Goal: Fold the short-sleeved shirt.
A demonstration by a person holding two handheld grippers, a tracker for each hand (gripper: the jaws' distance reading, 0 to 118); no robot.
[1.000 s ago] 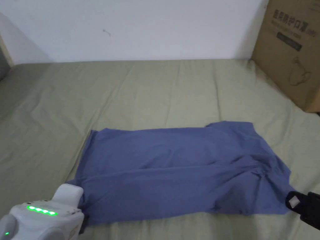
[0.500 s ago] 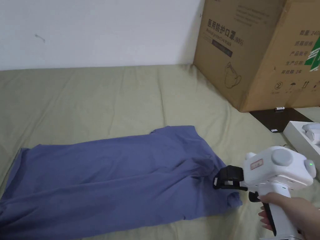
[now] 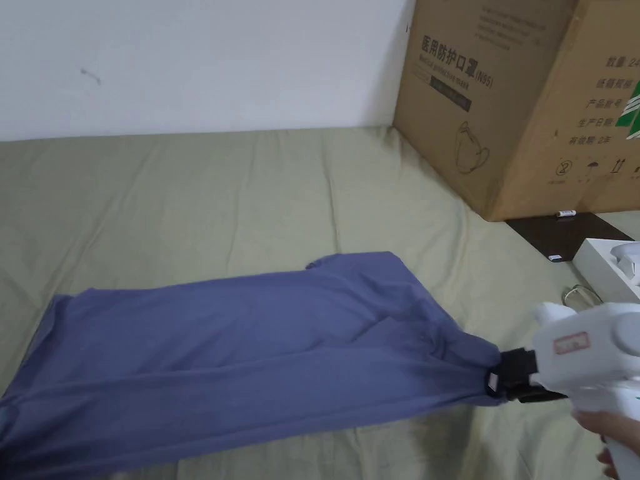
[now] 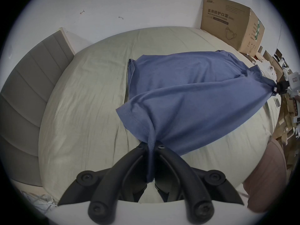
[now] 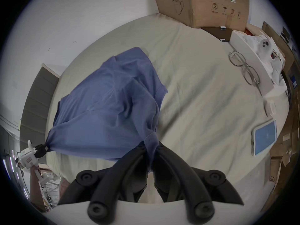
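A blue short-sleeved shirt (image 3: 250, 350) lies lengthwise across the green bed sheet (image 3: 250, 187), its near edge pulled taut between both grippers. In the head view my right gripper (image 3: 498, 382) is shut on the shirt's near right corner, a hand on its white handle. In the right gripper view the jaws (image 5: 151, 145) pinch a bunched fold of blue cloth (image 5: 105, 106). In the left gripper view the jaws (image 4: 151, 145) are shut on the hem at the shirt's (image 4: 186, 98) other end. Each gripper view shows the other gripper far off: the right (image 4: 275, 89), the left (image 5: 46, 148).
A large cardboard box (image 3: 525, 106) stands at the back right of the bed. Near the right edge lie a pair of glasses (image 5: 243, 69), a white box (image 3: 600, 262) and a tablet (image 5: 264, 137). A grey padded headboard (image 4: 29, 98) borders the left end.
The head camera swung right. My right gripper, open at the shirt's right corner half a second ago, has shut on it and pulled it rightward, stretching the near edge taut.
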